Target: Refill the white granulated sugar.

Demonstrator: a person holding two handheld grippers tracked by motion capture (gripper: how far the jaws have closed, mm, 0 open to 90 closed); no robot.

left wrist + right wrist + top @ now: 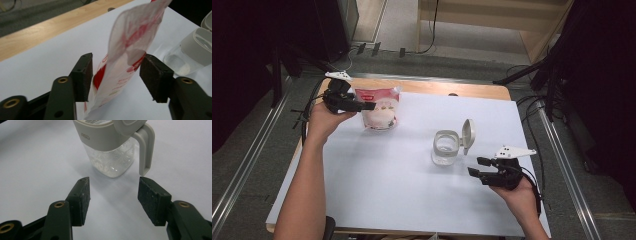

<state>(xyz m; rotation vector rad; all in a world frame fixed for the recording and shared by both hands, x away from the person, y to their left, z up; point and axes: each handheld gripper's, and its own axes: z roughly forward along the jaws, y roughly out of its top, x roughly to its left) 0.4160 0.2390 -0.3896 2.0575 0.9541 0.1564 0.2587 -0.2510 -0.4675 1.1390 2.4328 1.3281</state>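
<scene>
Red-and-white pouch between the left tool's jaws, at the far left of the table.

The pouch (125, 57) stands upright, soft and crinkled; the left tool (116, 75) is open around it, pads not yet pressing. White table (377, 190) lies bare toward the near edge. The right tool (113, 195) gapes empty just before the clear jar (112, 152), lid flipped up.

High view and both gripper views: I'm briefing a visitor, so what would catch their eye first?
First, the red-and-white plastic pouch standing at the far left of the white sheet, between the left gripper's jaws, with a gap at the right pad. Next, the clear glass jar with a grey flip lid open, right of centre, with the right gripper open beside it.
</scene>
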